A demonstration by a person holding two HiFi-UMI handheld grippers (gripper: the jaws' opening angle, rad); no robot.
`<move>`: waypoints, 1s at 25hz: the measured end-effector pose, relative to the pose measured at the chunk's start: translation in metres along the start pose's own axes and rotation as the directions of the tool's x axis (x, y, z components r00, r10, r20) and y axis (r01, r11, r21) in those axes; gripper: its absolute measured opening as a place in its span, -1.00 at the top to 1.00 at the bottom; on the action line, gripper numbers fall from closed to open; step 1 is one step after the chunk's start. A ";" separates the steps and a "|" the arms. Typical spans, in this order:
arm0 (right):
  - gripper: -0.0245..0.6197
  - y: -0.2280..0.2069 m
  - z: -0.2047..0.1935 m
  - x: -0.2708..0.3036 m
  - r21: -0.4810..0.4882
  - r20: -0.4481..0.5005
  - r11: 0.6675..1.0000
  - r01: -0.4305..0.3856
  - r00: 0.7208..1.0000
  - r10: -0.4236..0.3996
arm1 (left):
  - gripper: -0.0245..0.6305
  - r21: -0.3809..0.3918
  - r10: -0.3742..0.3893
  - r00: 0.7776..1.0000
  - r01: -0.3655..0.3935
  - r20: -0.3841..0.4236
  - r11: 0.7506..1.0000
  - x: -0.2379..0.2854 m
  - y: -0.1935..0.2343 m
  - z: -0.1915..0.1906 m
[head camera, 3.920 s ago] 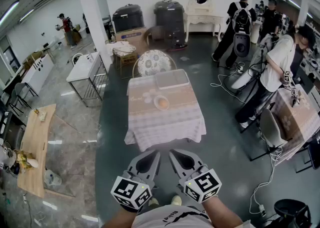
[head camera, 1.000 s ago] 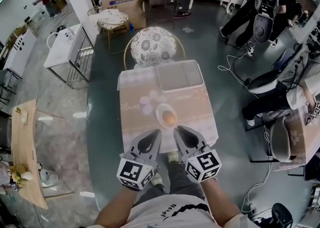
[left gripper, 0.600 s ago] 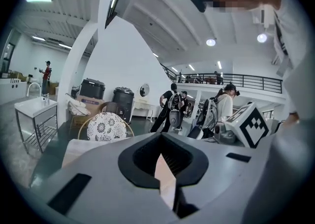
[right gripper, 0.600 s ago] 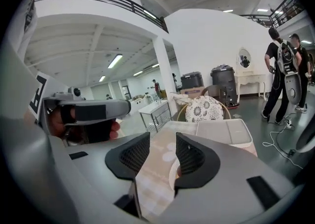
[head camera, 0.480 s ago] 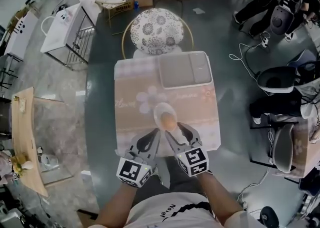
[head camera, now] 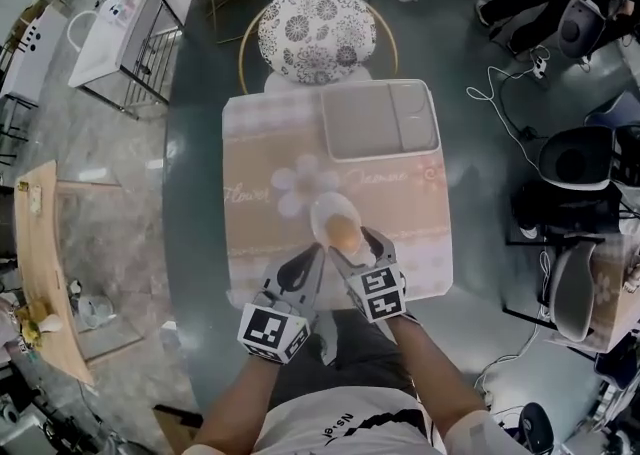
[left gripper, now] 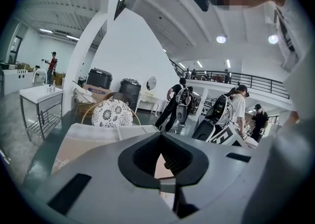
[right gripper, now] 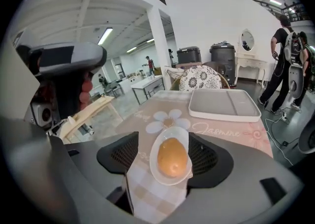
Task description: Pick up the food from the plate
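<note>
The food (right gripper: 172, 156) lies on the plate (right gripper: 170, 132), near the middle of the table's (head camera: 255, 243) near edge. The right gripper (head camera: 352, 247) has just been opening its jaws. They now stand wide apart, and the plate and food show between them, untouched. The left gripper (head camera: 312, 257) is closed and empty, just beside it. No grasp is made yet: closing on the food and lifting it remain.

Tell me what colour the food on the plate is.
The food is golden orange-brown, on a white plate; the right gripper view shows it best.
</note>
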State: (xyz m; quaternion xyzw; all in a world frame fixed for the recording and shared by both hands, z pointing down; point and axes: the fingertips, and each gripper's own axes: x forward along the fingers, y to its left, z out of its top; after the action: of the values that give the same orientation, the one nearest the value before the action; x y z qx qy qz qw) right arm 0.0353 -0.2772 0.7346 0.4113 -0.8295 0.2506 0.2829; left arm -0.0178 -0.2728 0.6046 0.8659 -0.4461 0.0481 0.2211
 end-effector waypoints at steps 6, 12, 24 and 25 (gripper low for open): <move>0.00 -0.010 -0.025 0.035 -0.026 -0.080 1.000 0.001 0.997 -0.003 | 0.91 0.007 -0.014 1.000 0.014 -0.005 1.000 0.021 0.014 -0.017; -0.04 -0.014 -0.043 0.059 -0.046 -0.124 0.999 0.016 0.992 -0.022 | 0.91 -0.003 -0.006 1.000 0.006 -0.001 1.000 0.021 0.026 -0.029; -0.05 -0.021 -0.068 0.084 -0.101 -0.246 0.994 0.028 0.968 -0.053 | 0.91 -0.006 -0.005 1.000 0.005 0.005 1.000 0.025 0.038 -0.038; -0.05 -0.022 -0.069 0.084 -0.098 -0.249 0.995 0.028 0.967 -0.052 | 0.91 -0.007 -0.006 1.000 0.006 0.005 1.000 0.025 0.037 -0.039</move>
State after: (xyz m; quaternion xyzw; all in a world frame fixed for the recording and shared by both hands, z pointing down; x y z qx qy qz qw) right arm 0.0300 -0.2896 0.8445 0.3791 -0.7893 0.2556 0.4098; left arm -0.0276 -0.2941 0.6590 0.8666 -0.4441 0.0438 0.2232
